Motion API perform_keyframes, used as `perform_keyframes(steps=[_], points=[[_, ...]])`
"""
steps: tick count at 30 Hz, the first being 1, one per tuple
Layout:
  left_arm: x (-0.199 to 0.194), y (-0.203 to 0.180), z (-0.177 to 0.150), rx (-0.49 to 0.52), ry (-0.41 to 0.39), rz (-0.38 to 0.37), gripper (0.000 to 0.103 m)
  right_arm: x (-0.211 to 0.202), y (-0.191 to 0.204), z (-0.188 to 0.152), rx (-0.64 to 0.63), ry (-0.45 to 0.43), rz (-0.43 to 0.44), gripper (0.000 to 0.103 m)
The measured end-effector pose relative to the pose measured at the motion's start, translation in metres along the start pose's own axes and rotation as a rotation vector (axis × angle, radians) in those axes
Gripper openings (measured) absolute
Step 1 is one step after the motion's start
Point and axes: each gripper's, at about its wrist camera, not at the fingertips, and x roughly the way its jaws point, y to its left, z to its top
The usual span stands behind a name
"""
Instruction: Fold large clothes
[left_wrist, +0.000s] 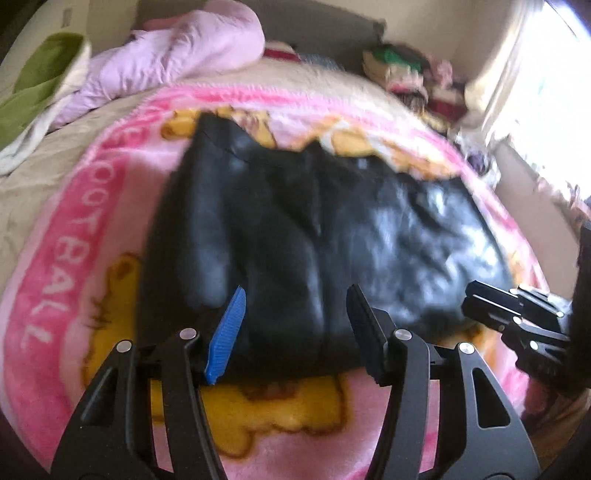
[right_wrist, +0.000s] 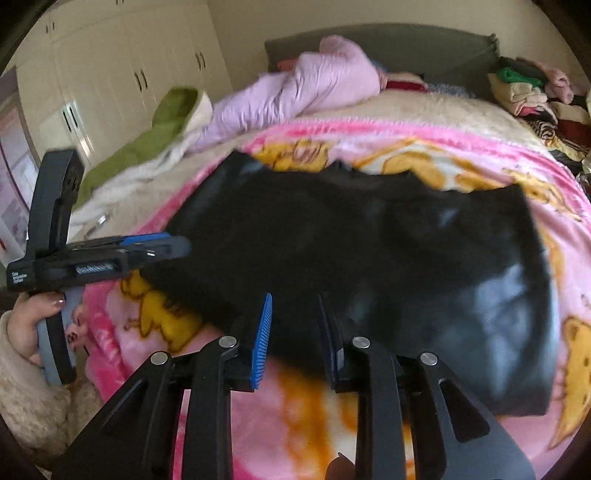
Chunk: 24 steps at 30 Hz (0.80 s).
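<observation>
Black leather-look garment (left_wrist: 306, 236) lies folded on the pink blanket (left_wrist: 74, 236) — both grippers, left (left_wrist: 295, 328) and right (right_wrist: 295, 339), hover at its near edge, jaws parted, empty; next likely another fold.

Garment (left_wrist: 295, 229) on blanket (left_wrist: 74, 258), duvet (left_wrist: 192, 48) behind.

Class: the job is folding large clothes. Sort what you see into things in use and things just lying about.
In use: black garment; left tongs; right tongs.

Lying about: lilac padded jacket; green and cream blanket; heap of clothes; white wardrobe.
</observation>
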Motion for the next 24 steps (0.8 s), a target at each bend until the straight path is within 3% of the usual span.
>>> perform_keyframes(steps=[3,10,12,14,17,19,24], points=[[0.017,-0.003,-0.011,0.035,0.029,0.032,0.048,0.024,-0.006,-0.016,0.052,0.097,-0.019,0.021],[0.027,0.000,-0.018,0.039,0.038,0.040,0.048,0.037,-0.015,-0.017,0.087,0.119,0.009,0.021],[0.024,0.000,-0.017,0.037,0.035,0.037,0.048,0.028,-0.018,-0.009,0.116,0.128,0.055,0.021],[0.022,0.001,-0.017,0.034,0.036,0.031,0.048,0.012,-0.027,0.005,0.179,0.080,0.132,0.021],[0.021,0.001,-0.018,0.031,0.037,0.031,0.048,0.002,-0.033,0.037,0.156,-0.020,0.086,0.021],[0.020,0.000,-0.018,0.029,0.036,0.035,0.048,0.012,-0.039,0.058,0.162,-0.023,0.032,0.021],[0.018,-0.001,-0.020,0.023,0.032,0.029,0.048,0.045,-0.048,0.093,0.191,-0.011,0.001,0.021]])
